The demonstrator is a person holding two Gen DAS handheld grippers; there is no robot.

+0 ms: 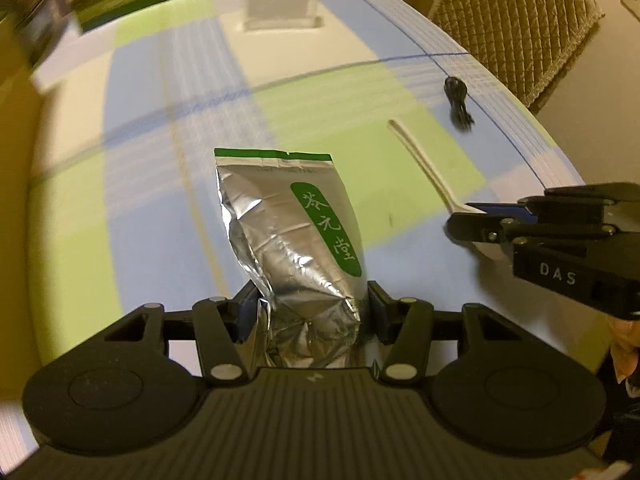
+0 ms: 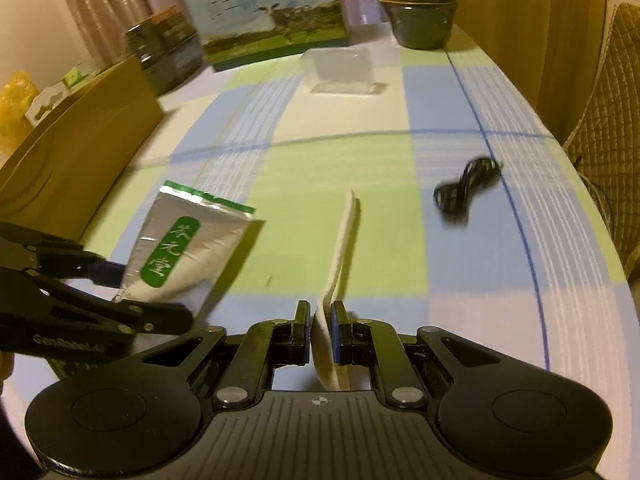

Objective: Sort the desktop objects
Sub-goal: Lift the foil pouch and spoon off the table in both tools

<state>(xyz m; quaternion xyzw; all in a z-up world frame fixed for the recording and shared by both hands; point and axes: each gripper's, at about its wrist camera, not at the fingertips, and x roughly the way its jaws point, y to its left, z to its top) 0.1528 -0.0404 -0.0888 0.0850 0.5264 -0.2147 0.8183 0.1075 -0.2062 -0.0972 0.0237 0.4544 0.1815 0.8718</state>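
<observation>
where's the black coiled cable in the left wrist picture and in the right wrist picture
Left wrist: the black cable lies upper right on the checked tablecloth, beyond the white spoon.
Right wrist: the black cable lies right of centre, to the right of the spoon.
Shared landmark: the clear plastic box at the far end.

The left matte black plastic claw (image 1: 308, 304) has a ribbed grey-black housing flanked by two round black discs, and angular linkage arms pinned with silver rivets. Its fingers (image 1: 378, 312) carry dark blue pads. The right matte black plastic claw (image 2: 320, 320) is built the same, with a small crosshair mark on its housing (white lettering reading "DAS" shows along its side in the left view).
</observation>
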